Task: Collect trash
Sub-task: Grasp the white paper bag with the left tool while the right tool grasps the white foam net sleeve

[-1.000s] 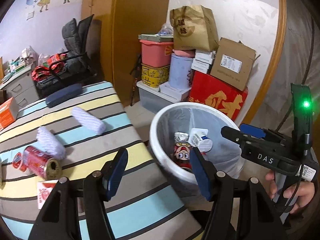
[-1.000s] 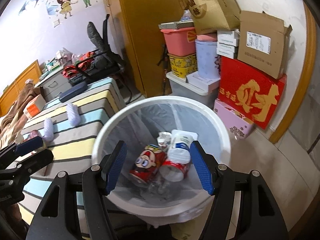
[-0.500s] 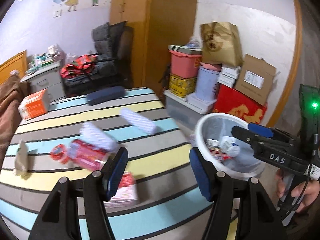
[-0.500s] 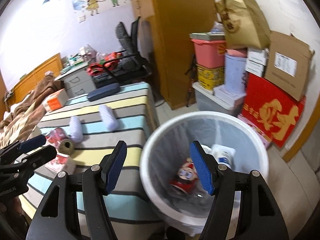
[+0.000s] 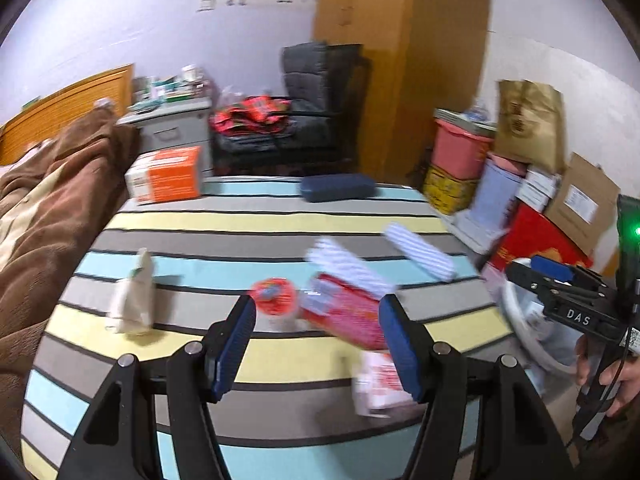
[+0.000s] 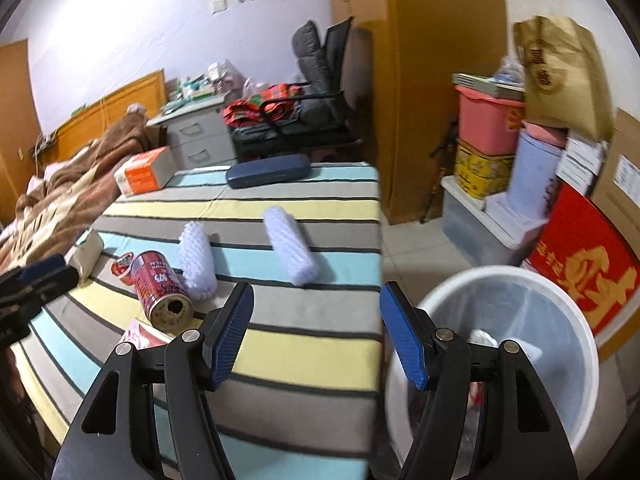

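Observation:
On the striped tabletop (image 5: 280,224) lie a red can (image 5: 344,316) on its side, a red lid (image 5: 274,296), two white foam sleeves (image 5: 344,266) (image 5: 420,246), a crumpled paper bag (image 5: 132,300) and a red-and-white packet (image 5: 380,384). My left gripper (image 5: 318,332) hovers open above the can and lid, holding nothing. My right gripper (image 6: 316,320) is open and empty over the table's near right edge, beside the white bin (image 6: 512,280). In the right wrist view, the can (image 6: 162,290) and the sleeves (image 6: 198,260) (image 6: 290,244) lie ahead to the left.
An orange box (image 6: 140,172) and a dark blue case (image 6: 268,170) sit at the table's far edge. A brown blanket (image 5: 48,200) lies left. A chair (image 6: 316,92) and stacked boxes (image 6: 488,128) stand behind, and the bin holds trash.
Both views have swung left, from the bin to the striped table. The bin now sits at the right edge. Both grippers' jaws stand as wide as before.

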The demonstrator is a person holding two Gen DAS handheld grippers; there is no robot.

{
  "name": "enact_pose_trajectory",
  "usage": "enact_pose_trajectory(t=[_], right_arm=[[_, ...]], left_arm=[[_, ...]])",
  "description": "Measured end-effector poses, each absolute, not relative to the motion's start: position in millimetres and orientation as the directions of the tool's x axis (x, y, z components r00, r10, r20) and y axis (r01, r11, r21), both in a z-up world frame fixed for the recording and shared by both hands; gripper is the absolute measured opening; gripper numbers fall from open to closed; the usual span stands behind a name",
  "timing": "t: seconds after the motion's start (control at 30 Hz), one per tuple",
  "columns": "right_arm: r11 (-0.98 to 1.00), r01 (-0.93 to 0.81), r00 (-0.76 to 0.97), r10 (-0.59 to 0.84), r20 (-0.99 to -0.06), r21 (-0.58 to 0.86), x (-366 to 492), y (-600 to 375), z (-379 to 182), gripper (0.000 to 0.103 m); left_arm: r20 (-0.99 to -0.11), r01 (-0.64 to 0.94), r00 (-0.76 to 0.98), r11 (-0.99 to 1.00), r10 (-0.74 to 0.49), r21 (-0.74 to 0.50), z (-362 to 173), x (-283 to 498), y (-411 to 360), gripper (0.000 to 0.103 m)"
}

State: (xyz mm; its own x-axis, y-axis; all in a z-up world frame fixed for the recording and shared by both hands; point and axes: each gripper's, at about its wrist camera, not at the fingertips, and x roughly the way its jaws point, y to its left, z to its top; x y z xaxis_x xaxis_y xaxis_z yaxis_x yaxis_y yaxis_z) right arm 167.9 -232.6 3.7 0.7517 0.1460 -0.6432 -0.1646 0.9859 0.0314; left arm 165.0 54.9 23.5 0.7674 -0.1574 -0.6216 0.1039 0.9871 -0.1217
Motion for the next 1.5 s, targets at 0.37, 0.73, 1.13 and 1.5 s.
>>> enact_pose_trajectory(t=[0.37, 0.73, 1.13, 1.5], right_arm=[[0.981, -0.194, 0.699, 0.149, -0.699, 0.015, 212, -213, -11, 0.067], [0.974, -0.225, 0.647, 0.13, -0.751, -0.025, 245, -201, -26, 0.067], [0.967, -0.255, 0.592, 0.157, -0.791, 0.001, 267, -197, -37, 0.067], [0.962, -0.269, 0.566, 0.196, -0.801, 0.045, 271, -195, -43, 0.042]], left_arm=[[-0.668, -0.118, 0.742, 0.991, 0.048, -0.059, 1, 186, 149, 0.068], [-0.749, -0.184, 0.662, 0.977, 0.043, -0.107, -32, 216, 198, 0.07], [-0.788, -0.18, 0.616, 0.972, -0.009, -0.151, -53, 242, 206, 0.07], [-0.778, -0.164, 0.628, 0.978, 0.004, -0.127, -50, 244, 198, 0.054]])
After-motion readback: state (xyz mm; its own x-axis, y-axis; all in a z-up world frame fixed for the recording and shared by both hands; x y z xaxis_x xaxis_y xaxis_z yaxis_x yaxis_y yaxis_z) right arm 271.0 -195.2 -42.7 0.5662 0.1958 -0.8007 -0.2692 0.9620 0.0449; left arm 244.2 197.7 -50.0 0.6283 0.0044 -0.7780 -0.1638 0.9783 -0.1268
